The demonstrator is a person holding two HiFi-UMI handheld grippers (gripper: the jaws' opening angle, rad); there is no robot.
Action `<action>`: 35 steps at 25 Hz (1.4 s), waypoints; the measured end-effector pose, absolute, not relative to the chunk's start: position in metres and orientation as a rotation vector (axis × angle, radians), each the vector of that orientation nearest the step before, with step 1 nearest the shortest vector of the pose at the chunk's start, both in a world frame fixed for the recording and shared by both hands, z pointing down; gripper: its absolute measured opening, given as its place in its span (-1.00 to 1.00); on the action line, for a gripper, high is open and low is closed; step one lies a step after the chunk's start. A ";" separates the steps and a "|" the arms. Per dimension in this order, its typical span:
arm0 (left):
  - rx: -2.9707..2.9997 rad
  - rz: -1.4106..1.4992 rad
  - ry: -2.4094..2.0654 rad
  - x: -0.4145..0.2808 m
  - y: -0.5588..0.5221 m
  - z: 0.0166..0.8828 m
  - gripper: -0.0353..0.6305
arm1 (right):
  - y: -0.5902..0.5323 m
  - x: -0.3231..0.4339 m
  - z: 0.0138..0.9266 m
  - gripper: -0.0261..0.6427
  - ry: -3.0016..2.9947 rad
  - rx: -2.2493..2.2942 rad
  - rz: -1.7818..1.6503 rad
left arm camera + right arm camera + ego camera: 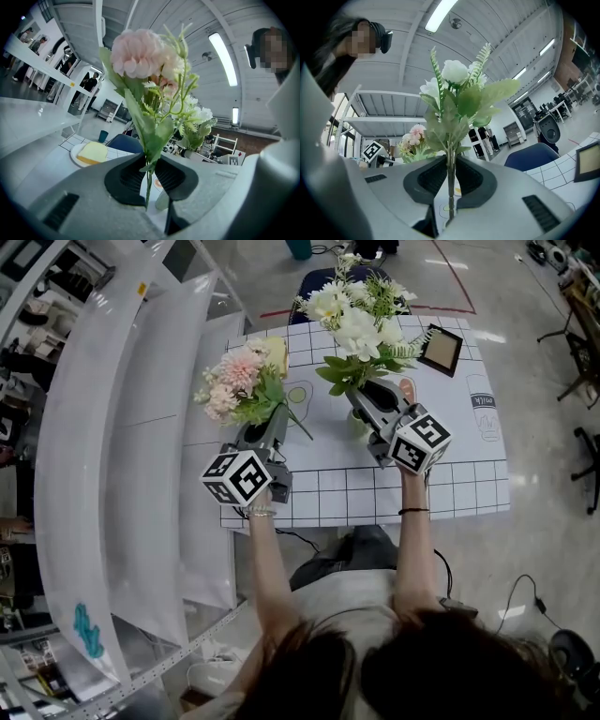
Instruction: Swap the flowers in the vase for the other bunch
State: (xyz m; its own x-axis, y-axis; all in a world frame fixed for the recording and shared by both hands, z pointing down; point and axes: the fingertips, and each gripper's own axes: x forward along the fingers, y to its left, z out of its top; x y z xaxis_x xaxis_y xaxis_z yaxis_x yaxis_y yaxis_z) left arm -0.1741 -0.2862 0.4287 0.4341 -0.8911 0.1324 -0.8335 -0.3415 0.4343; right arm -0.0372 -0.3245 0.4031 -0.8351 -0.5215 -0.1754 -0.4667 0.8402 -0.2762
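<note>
Pink bunch (pixel 239 381) is up off the worktop (pixel 375 493), its thin green stem clamped in the left gripper (pixel 149 176). White bunch (pixel 361 324) is alongside, stem pinched by the right gripper (pixel 450 180), with a clear gap between them. Pale vase (pixel 357 425) is just under the right gripper. Picture frame (pixel 441 350) is far right, plate (pixel 75 154) far left.

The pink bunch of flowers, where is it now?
The pink bunch is at the head view's left, clamped by its stem in the left gripper, beside the white bunch.

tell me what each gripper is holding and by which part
The left gripper clamps the pink bunch by its stems; the right gripper clamps the white bunch by its stems.
</note>
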 end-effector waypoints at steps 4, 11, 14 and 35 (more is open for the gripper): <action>2.252 -0.174 -1.455 -0.173 -0.283 0.430 -0.71 | -0.322 -0.037 0.408 -0.77 2.792 -0.776 -0.325; 2.251 -0.168 -1.451 -0.171 -0.278 0.434 -0.71 | -0.317 -0.035 0.418 -0.77 2.816 -0.811 -0.327; 2.248 -0.164 -1.444 -0.170 -0.276 0.437 -0.71 | -0.316 -0.033 0.424 -0.77 2.828 -0.837 -0.327; 2.249 -0.146 -1.376 -0.158 -0.272 0.453 -0.71 | -0.313 -0.028 0.452 -0.77 2.938 -1.058 -0.292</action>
